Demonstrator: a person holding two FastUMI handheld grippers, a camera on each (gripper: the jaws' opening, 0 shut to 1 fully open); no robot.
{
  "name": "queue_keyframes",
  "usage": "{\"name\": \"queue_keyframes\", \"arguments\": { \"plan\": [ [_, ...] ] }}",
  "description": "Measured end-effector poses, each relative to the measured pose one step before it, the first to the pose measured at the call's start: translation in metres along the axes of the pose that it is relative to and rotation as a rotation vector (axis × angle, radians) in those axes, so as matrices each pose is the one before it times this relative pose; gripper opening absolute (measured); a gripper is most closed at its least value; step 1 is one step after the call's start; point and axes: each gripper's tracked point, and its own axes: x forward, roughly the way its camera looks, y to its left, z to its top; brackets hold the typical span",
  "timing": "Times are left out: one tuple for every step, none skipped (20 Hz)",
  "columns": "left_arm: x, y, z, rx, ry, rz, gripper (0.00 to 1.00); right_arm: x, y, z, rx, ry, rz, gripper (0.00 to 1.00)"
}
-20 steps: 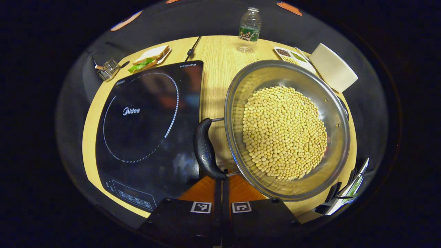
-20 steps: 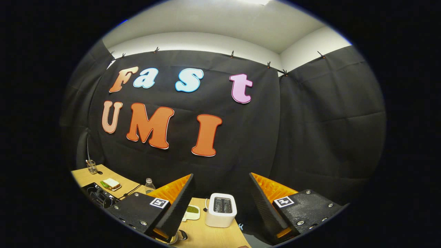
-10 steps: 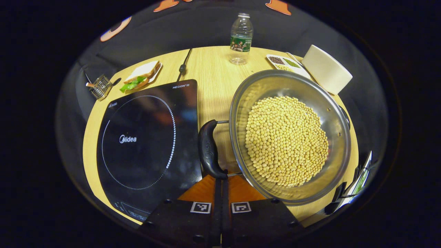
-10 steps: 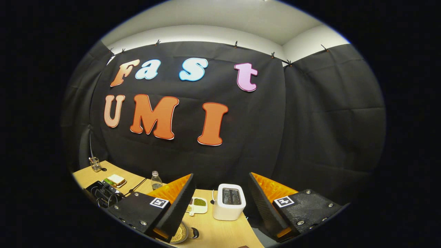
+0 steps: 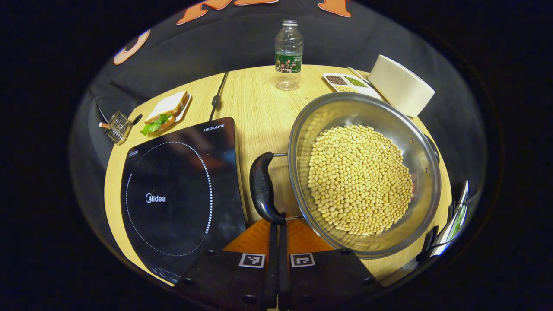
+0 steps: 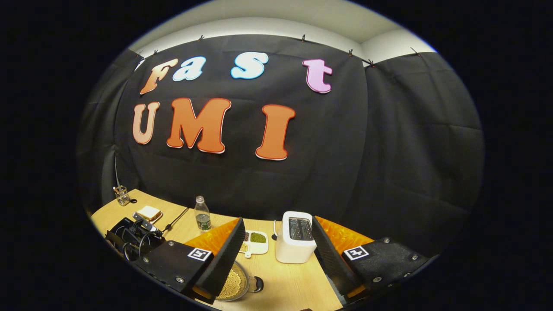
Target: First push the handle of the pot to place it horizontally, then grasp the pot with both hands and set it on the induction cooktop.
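Steel pot [image 5: 365, 172] of beans on the wooden table [image 5: 259, 95] beside the cooktop [image 5: 181, 194], left gripper [image 5: 278, 226] fingers pressed together, tips touching the near end of the pot's handle [image 5: 261, 188], right gripper [image 6: 276, 242] fingers spread apart, raised, pot [image 6: 233, 283] below its left finger.

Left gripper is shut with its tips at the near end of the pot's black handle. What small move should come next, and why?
Probably nudge the shut left gripper sideways against the black curved handle of the steel pot of yellow beans. The tips touch the handle's near end, and the pot sits on the wooden table beside the black induction cooktop. The right gripper hangs open, well above the table.
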Motion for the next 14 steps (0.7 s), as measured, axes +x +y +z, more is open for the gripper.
{"name": "queue_keyframes", "arguments": {
  "plan": [
    [-0.00237,0.00016,-0.00032,0.00277,-0.00856,-0.00731,0.07,0.00245,0.00435,-0.00859,0.00256,0.02684,0.00758,0.95],
    [-0.00538,-0.00047,0.00022,-0.00083,-0.00728,-0.00922,0.08,0.00287,0.00326,-0.01026,0.00271,0.02951,0.00742,0.95],
    [-0.0042,-0.00058,0.0005,-0.00613,-0.01485,-0.01594,0.08,0.00328,0.00365,-0.01139,0.00297,0.03604,0.008,0.96],
    [-0.00578,-0.00056,0.00039,-0.0156,-0.0106,-0.02094,0.08,0.00351,0.00411,-0.01094,0.00606,0.03532,0.00931,0.96],
    [-0.00678,-0.00122,0.00156,-0.02648,-0.01231,-0.02182,0.08,0.00439,0.00358,-0.01212,0.00588,0.03843,0.00932,0.96],
    [-0.00761,-0.0012,0.0034,-0.02832,-0.01997,-0.02282,0.2,0.00375,0.00478,-0.01259,0.00567,0.03984,0.01105,0.96],
    [-0.00733,0.00134,0.00592,-0.02622,-0.02118,-0.01405,0.31,0.00478,0.00409,-0.01082,0.00597,0.03443,0.0112,0.96],
    [-0.0057,0.00116,0.00406,-0.02492,-0.01533,-0.01617,0.49,0.0041,0.00279,-0.00927,0.00533,0.03027,0.00924,0.96],
    [-0.00449,0.00201,0.00607,-0.02358,-0.01134,-0.01229,0.67,0.0049,0.0034,-0.00835,0.0039,0.02769,0.01078,0.96],
    [-0.00257,0.00282,0.00596,-0.02301,-0.01114,-0.00013,0.85,0.00471,0.00325,-0.00907,0.00217,0.02809,0.00845,0.96],
    [-0.00153,0.00374,0.00638,-0.01887,-0.01107,0.00036,0.88,0.00589,0.00353,-0.00786,-0.00024,0.02969,0.01123,0.96],
    [0.00161,0.00356,0.00544,-0.01134,-0.00482,0.00683,0.93,0.00427,0.00242,-0.00842,-0.00031,0.02809,0.00818,0.96],
    [0.00085,0.00166,0.00346,-0.00434,0.00144,-0.00157,0.97,0.00525,0.00239,-0.00693,-0.00075,0.02847,0.00884,0.96],
    [0.00324,-0.00222,0.00086,-0.00199,0.01178,-0.0035,0.99,0.00437,0.00108,-0.00869,0.00036,0.02807,0.0084,0.96]
  ]
}}
